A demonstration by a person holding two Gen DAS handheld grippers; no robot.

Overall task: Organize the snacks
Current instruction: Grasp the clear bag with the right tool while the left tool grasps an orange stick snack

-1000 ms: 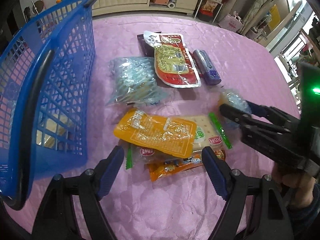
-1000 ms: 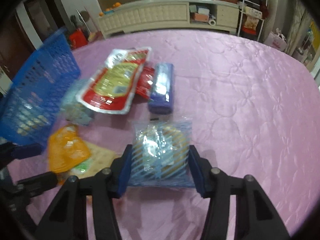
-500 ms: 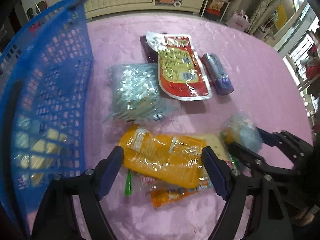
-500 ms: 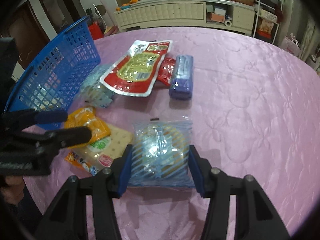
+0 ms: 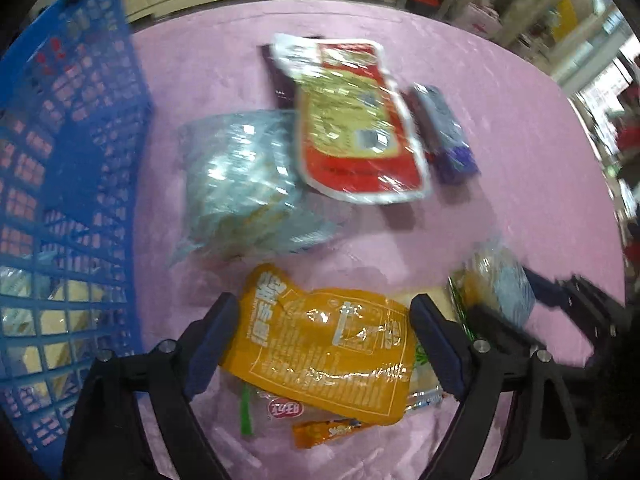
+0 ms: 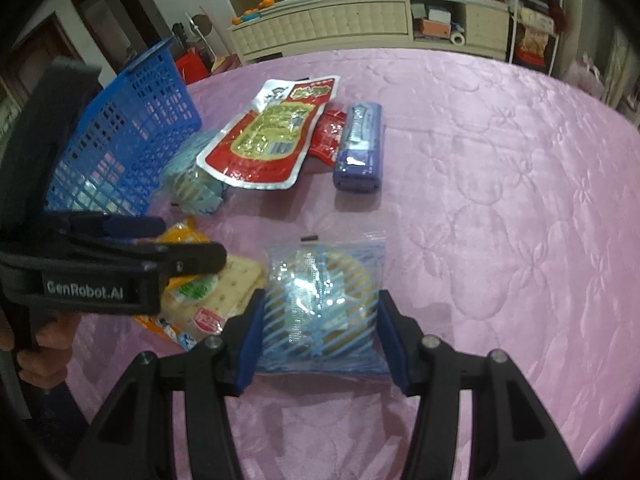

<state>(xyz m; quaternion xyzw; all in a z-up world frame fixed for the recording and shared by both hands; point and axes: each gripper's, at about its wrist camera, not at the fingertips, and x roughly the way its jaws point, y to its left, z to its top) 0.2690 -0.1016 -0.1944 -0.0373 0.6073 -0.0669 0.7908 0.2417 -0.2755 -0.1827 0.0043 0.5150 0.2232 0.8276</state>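
Note:
My left gripper (image 5: 322,344) is open with its fingers on either side of an orange snack pouch (image 5: 324,350), which lies on a cracker pack (image 6: 224,284) and an orange stick pack (image 5: 326,432). My right gripper (image 6: 318,336) is shut on a blue-striped clear snack bag (image 6: 324,300), held just above the pink tablecloth; it also shows in the left wrist view (image 5: 500,284). The blue basket (image 5: 68,184) stands at the left with several packs inside. The left gripper shows from the side in the right wrist view (image 6: 192,244).
A pale blue bag (image 5: 240,184), a red and yellow pouch (image 5: 352,120) over a small red pack (image 6: 330,136), and a purple pack (image 5: 444,132) lie farther back on the pink tablecloth (image 6: 500,184). A white cabinet (image 6: 340,24) stands beyond the table.
My left gripper has moved forward so its fingers now flank the orange pouch. My right gripper keeps hold of the striped bag, and its view has pulled back from the table.

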